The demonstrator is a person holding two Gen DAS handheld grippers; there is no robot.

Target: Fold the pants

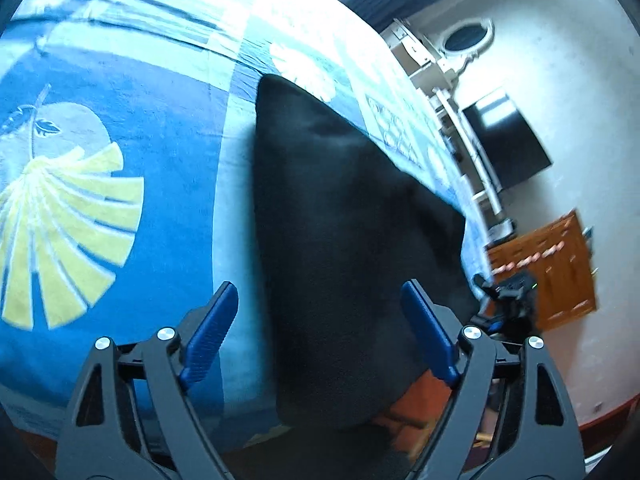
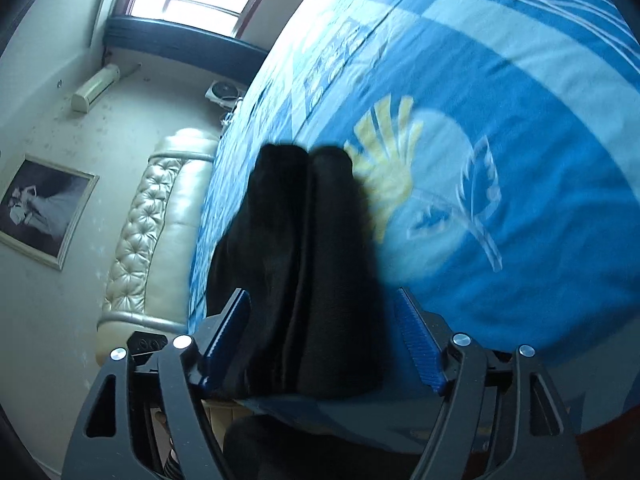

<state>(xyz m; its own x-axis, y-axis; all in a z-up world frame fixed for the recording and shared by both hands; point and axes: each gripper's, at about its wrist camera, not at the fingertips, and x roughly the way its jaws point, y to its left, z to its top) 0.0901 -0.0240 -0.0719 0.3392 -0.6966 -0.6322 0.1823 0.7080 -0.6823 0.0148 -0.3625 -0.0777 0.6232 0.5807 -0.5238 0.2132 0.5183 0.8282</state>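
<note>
Blue leaf-patterned bedspread (image 1: pixel 168 208) under black pants (image 2: pixel 304 264), both hand-held grippers (image 1: pixel 320 320) (image 2: pixel 322 336) released.

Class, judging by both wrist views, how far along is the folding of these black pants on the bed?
Done: the black pants lie flat on the blue bedspread, legs side by side. In hand: nothing; the left gripper and right gripper are open around the near end. Left: every fold.

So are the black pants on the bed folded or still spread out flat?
Folded lengthwise: in the right wrist view the black pants lie as a narrow strip on the blue bedspread, both legs close together.
</note>
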